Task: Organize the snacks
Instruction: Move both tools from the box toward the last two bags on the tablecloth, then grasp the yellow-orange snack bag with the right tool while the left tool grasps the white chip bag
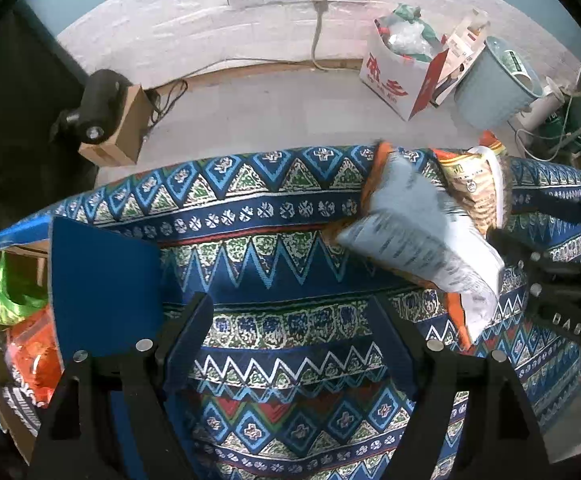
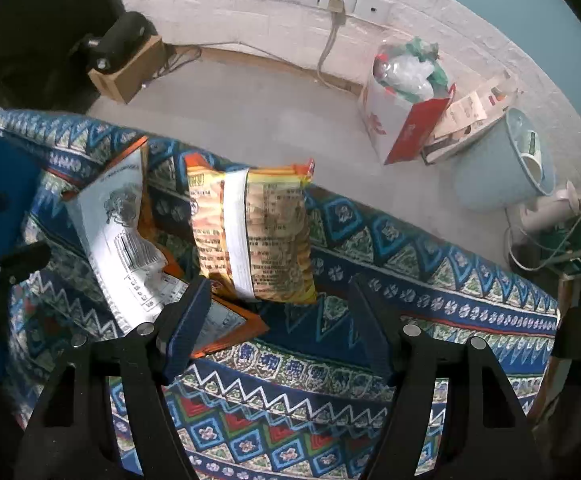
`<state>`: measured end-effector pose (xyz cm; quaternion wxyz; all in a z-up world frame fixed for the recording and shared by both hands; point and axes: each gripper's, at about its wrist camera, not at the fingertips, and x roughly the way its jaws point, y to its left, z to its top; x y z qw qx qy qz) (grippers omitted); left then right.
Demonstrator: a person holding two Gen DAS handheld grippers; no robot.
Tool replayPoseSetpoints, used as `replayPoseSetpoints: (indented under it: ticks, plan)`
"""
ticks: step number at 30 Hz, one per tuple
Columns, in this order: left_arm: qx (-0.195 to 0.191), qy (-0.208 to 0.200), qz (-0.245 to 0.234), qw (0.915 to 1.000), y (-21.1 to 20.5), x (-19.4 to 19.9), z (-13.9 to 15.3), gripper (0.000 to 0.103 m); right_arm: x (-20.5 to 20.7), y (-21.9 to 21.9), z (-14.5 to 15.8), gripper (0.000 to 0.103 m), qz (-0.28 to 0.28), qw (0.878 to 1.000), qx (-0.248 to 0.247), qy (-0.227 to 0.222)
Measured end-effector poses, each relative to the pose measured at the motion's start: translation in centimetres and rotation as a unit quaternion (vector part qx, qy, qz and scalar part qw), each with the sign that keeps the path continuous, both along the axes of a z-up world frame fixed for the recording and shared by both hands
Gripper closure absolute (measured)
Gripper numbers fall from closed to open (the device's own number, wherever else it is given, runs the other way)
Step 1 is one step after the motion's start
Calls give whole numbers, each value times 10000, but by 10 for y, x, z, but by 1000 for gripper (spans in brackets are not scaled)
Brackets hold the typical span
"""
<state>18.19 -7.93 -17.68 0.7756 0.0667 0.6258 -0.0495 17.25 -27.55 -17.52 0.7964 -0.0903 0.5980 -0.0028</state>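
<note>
Now both hands hang over the patterned counter point(image 2: 370, 420), jaws wide and empty. Yellow snack bag point(image 2: 254, 236) sits at twelve o'clock of the right gripper point(image 2: 274, 320), the grey-white bag point(image 2: 122, 240) at ten, seemingly overlapping an orange pack. Risk: a slick bag sliding off the far edge.

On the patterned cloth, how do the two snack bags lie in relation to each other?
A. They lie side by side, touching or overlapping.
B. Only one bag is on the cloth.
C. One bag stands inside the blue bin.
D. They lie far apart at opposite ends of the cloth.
A: in the right wrist view the grey-white snack bag lies directly beside the yellow-orange snack bag on the patterned cloth, their edges meeting.
</note>
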Motion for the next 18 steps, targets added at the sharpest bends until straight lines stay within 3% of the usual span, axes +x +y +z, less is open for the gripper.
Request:
replayPoseSetpoints:
  ticks: [6, 12, 18]
  plan:
    - [-173, 126, 219, 9995, 3, 4, -5, 22, -7, 15, -12, 33, -201, 9992, 223, 272]
    - [-342, 57, 295, 9990, 0, 4, 5, 22, 2, 10, -2, 33, -537, 9985, 94, 42]
    - [-430, 31, 371, 9984, -2, 8, 8, 22, 17, -3, -12, 32, -675, 9969, 403, 78]
